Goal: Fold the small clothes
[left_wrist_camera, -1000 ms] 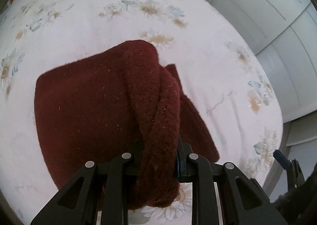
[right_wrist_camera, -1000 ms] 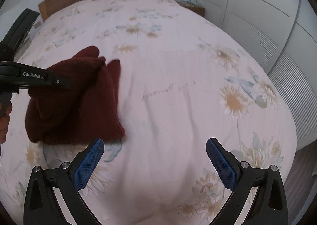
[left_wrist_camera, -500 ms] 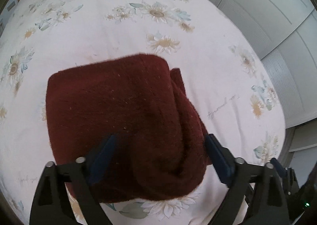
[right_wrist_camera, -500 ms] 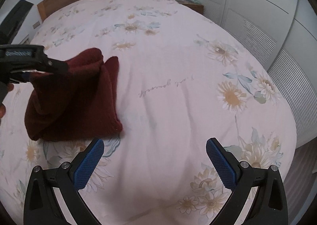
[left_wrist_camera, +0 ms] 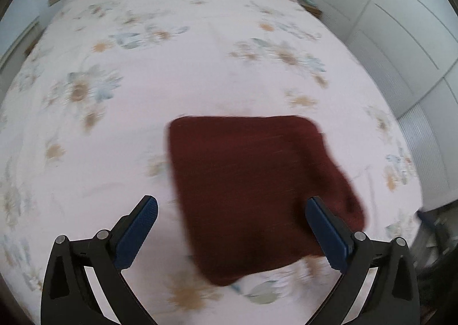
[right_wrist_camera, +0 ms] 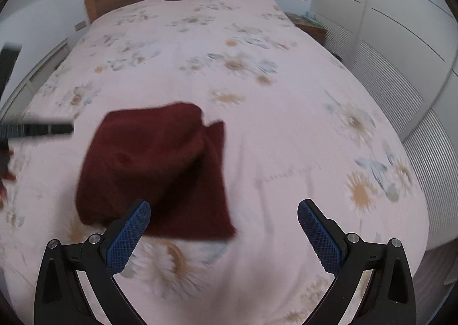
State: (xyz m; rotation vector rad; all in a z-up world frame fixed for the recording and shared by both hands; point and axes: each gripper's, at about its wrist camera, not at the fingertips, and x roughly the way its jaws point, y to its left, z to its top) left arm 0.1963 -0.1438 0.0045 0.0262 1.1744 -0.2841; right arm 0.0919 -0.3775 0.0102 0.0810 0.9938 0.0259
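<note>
— What can't you make out?
— Both views are smeared; the bedspread (left_wrist_camera: 200,81) flowers are mere blotches, and the dark red cloth (left_wrist_camera: 252,187) shows no sharp folds.
— And at the edges?
— The left hand-held gripper (right_wrist_camera: 37,130) is a blurred bar — cut off at the right wrist view's left side.

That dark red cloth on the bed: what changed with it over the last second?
The left gripper let go of the dark red cloth; its jaws are opening, nothing between them, and it has pulled back. The cloth now lies folded on the bedspread. The right gripper stayed open and empty.
</note>
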